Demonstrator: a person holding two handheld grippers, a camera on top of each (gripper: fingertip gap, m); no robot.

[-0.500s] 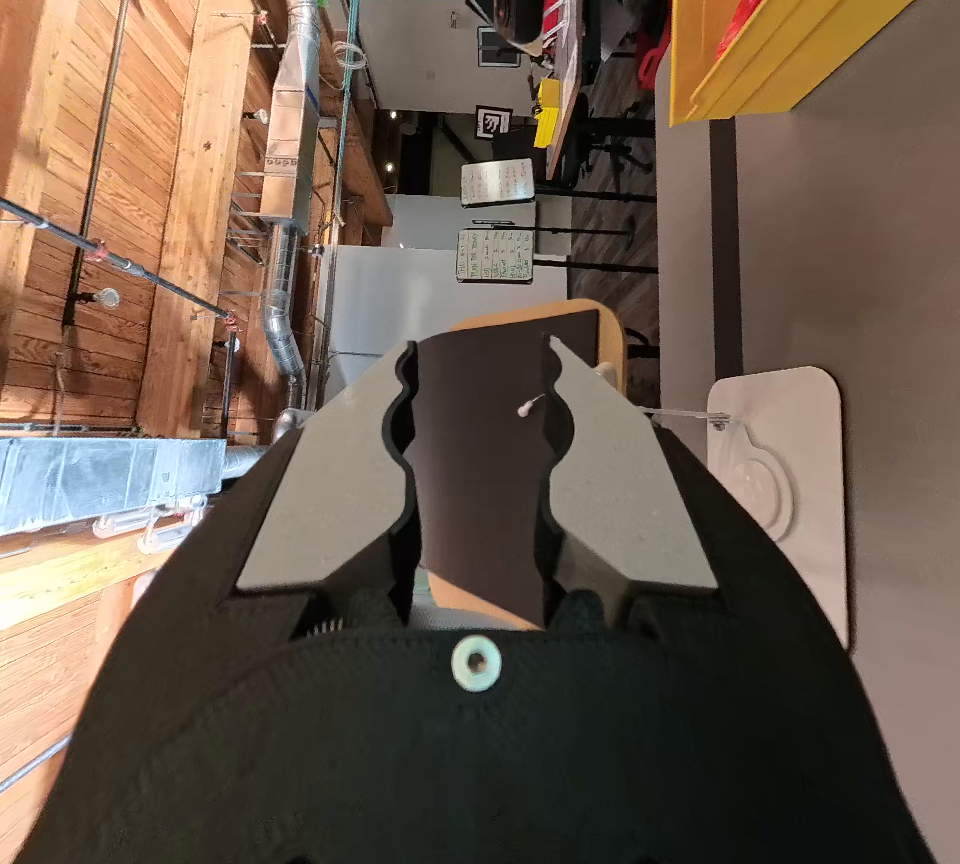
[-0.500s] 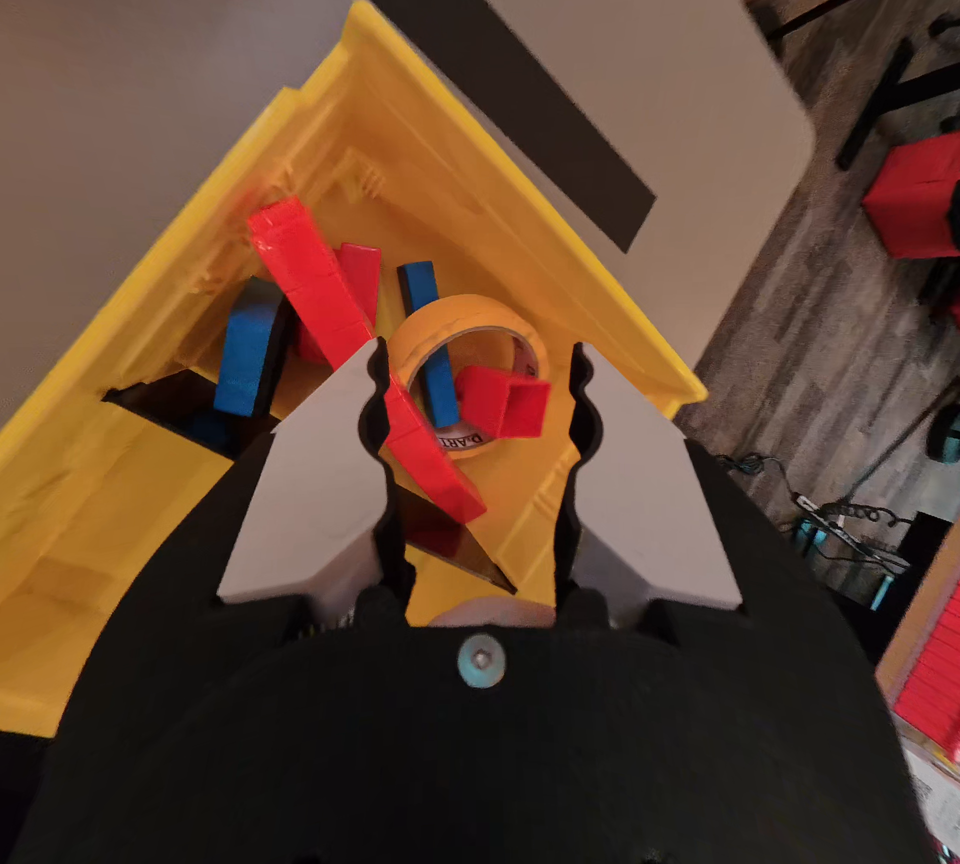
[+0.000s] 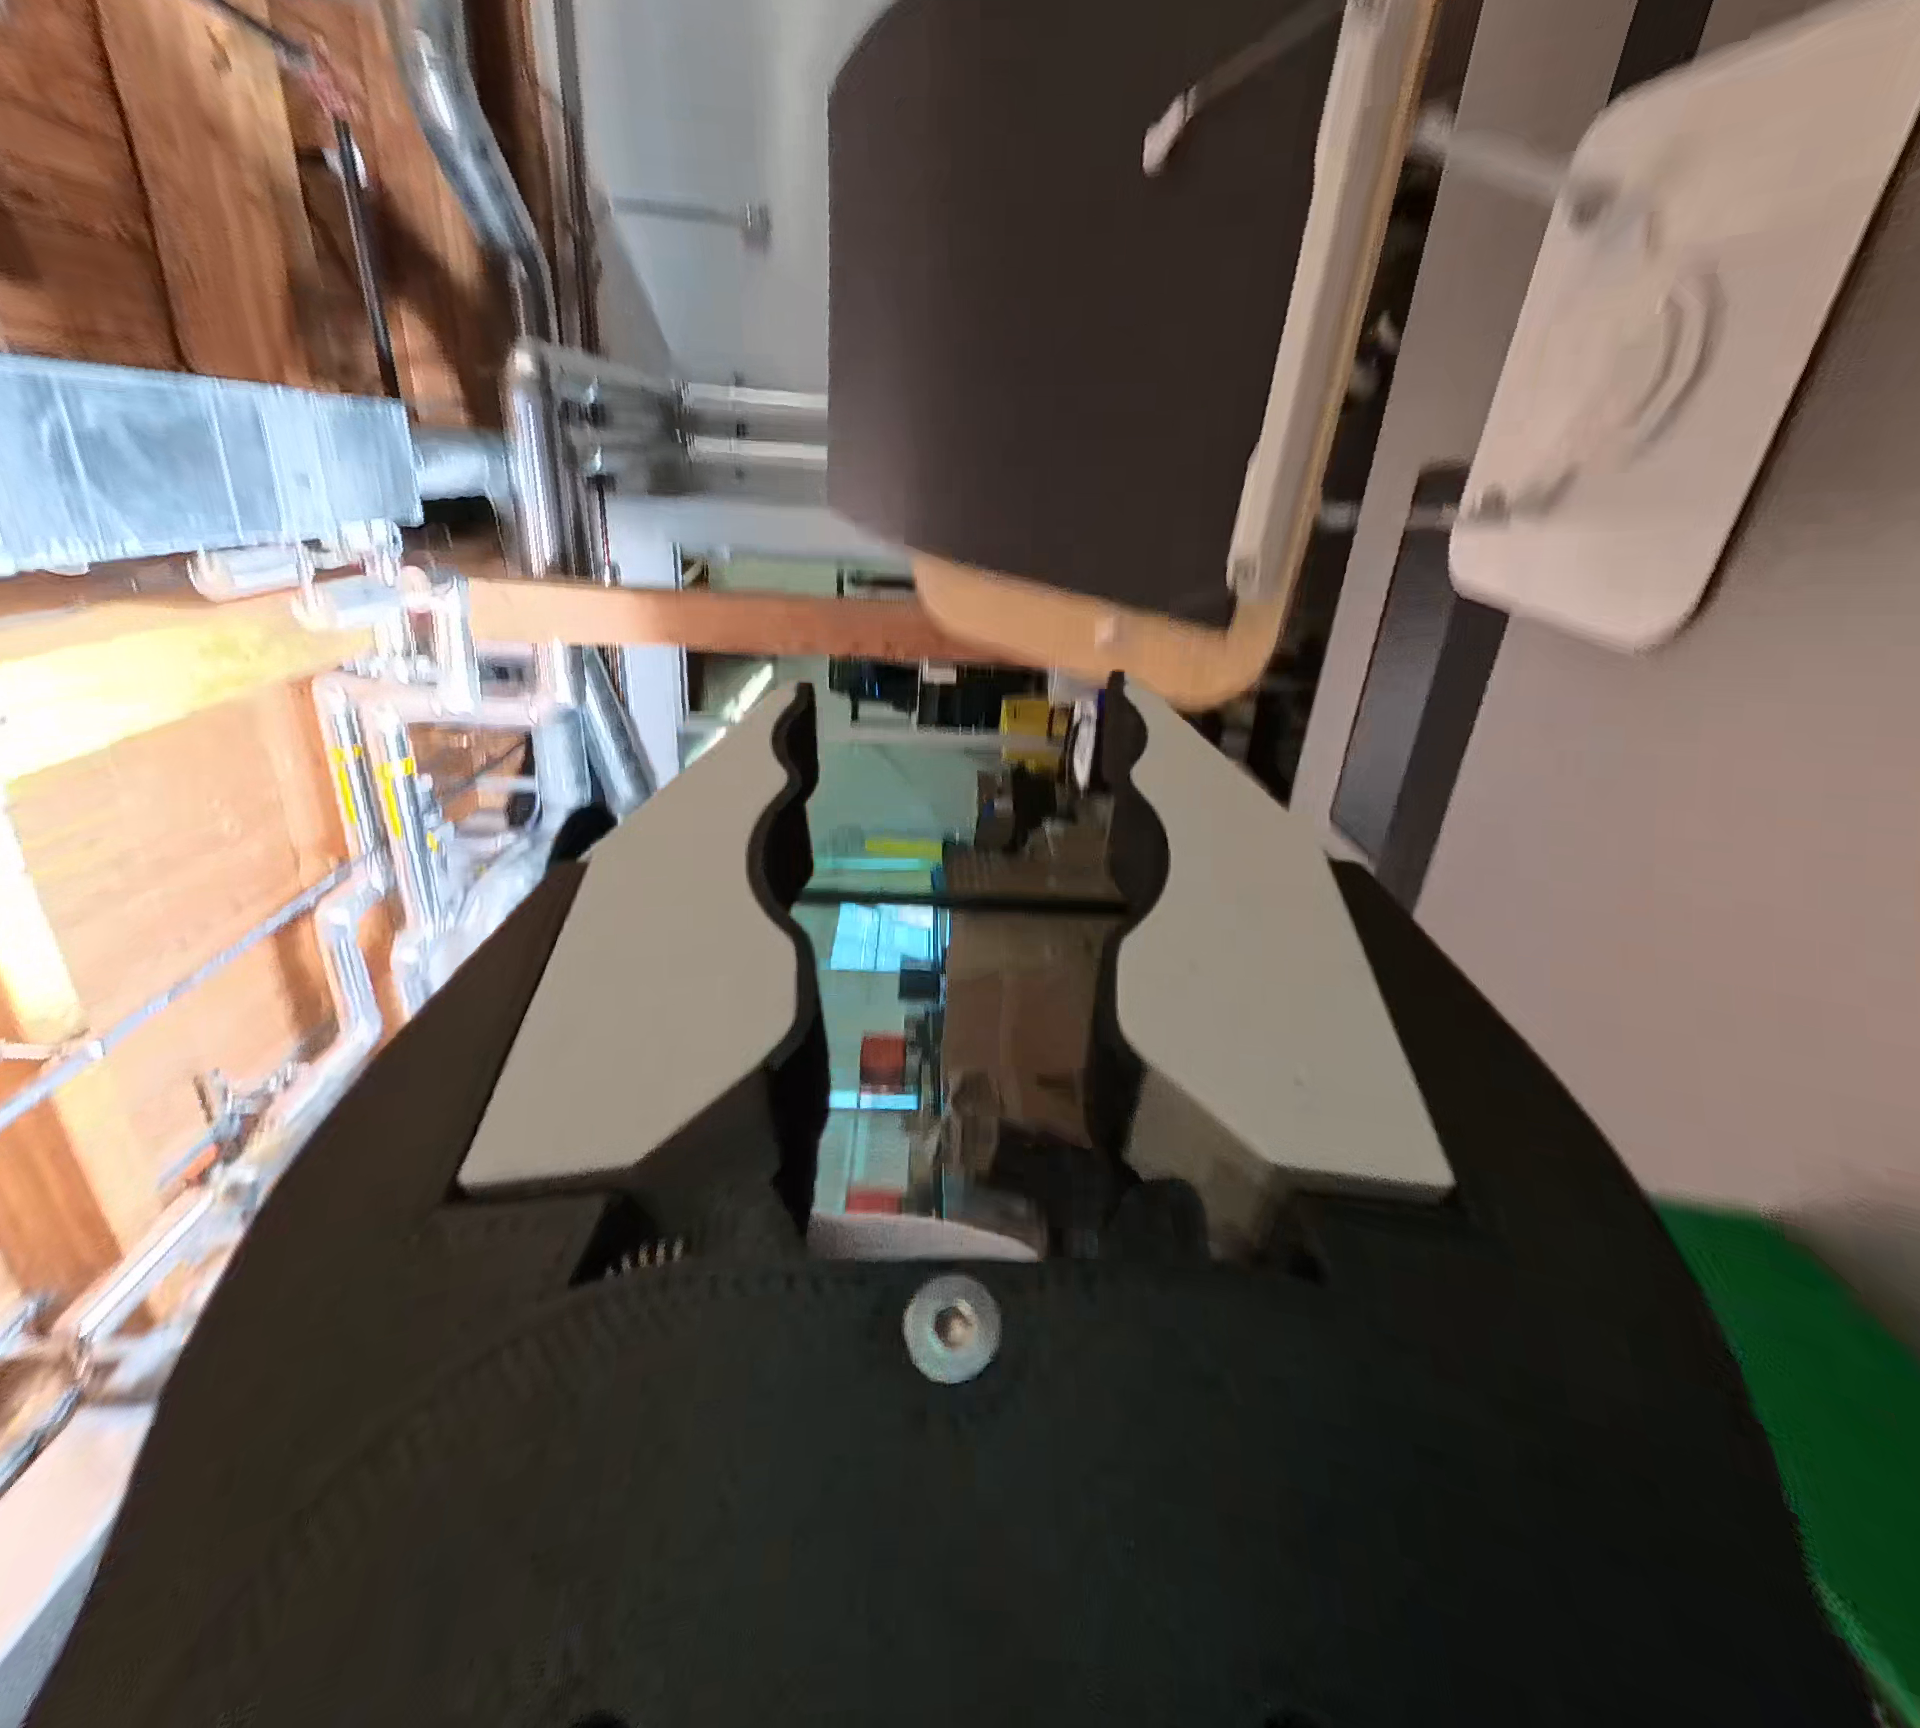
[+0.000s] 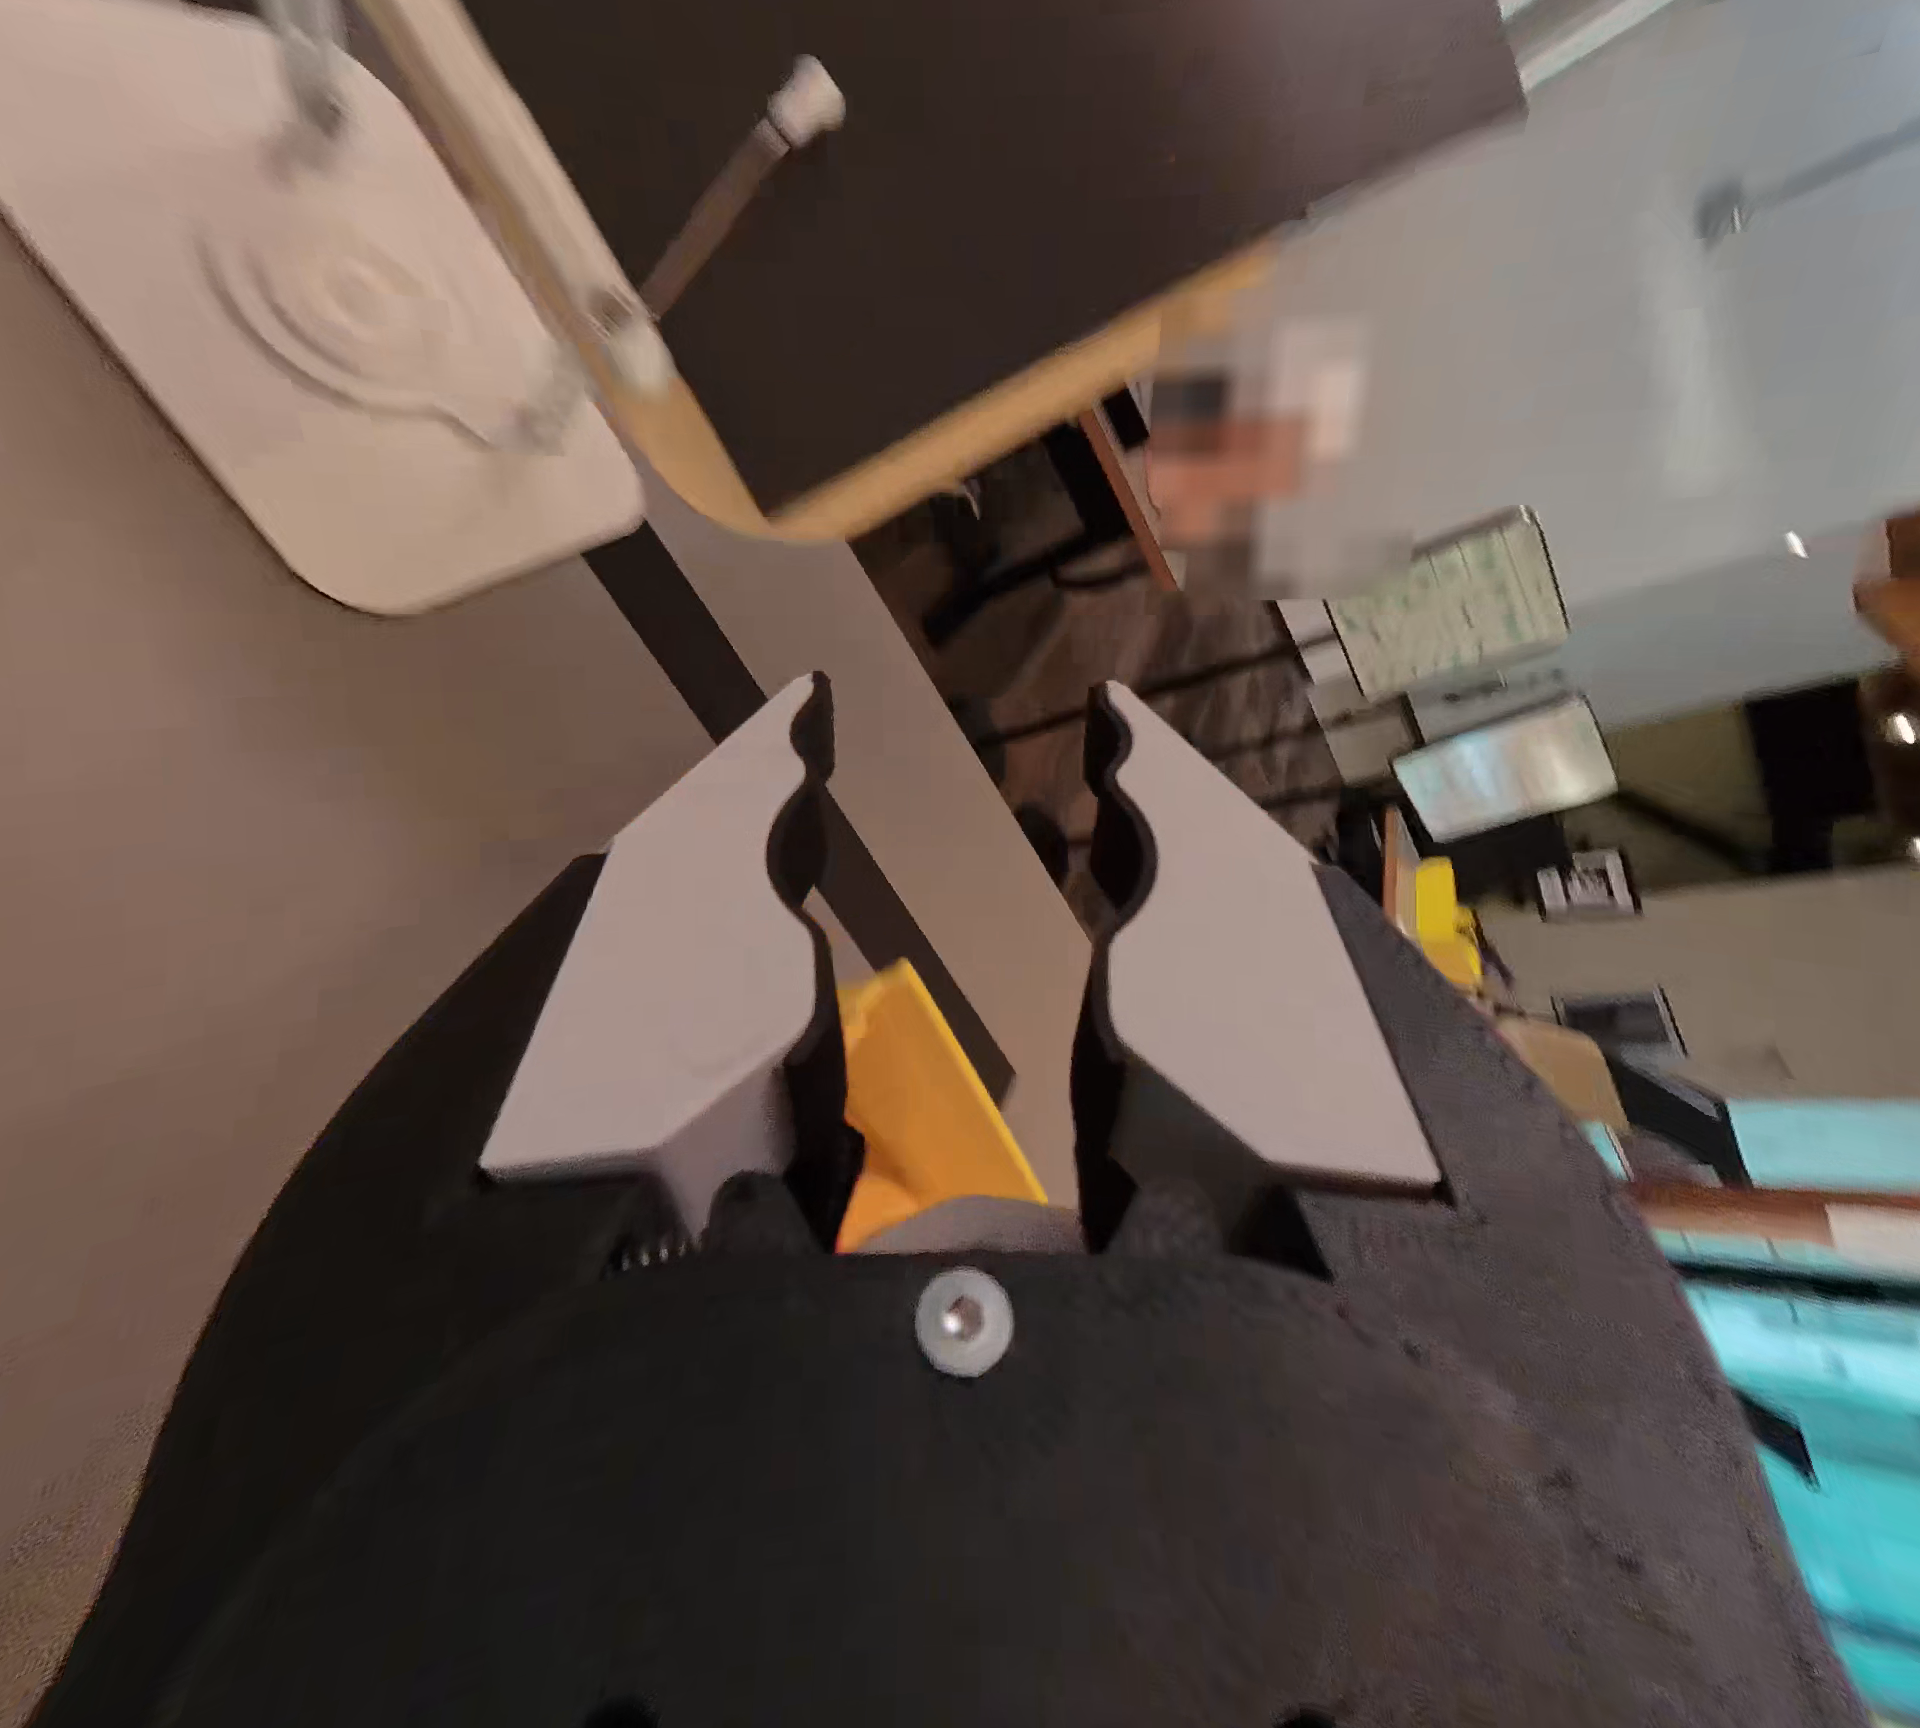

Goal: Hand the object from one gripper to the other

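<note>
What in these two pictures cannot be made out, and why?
- The object to hand over: in neither wrist view; both pairs of jaws stand open with nothing between them.
- Yellow bin, right wrist view: only a corner shows between the fingers; its contents are hidden.
- Green thing, left wrist view: cut off by the edge and the gripper body.
- Dark panel and white base plate: smeared by motion blur.

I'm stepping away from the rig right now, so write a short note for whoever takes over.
Left gripper: open, empty.
Right gripper: open, empty.
The yellow bin shows low between the right fingers; its contents are out of sight. Both cameras face the dark wood-edged panel on its white stand base.
Done: no object held.
Left: pick an object, pass it across.
</note>
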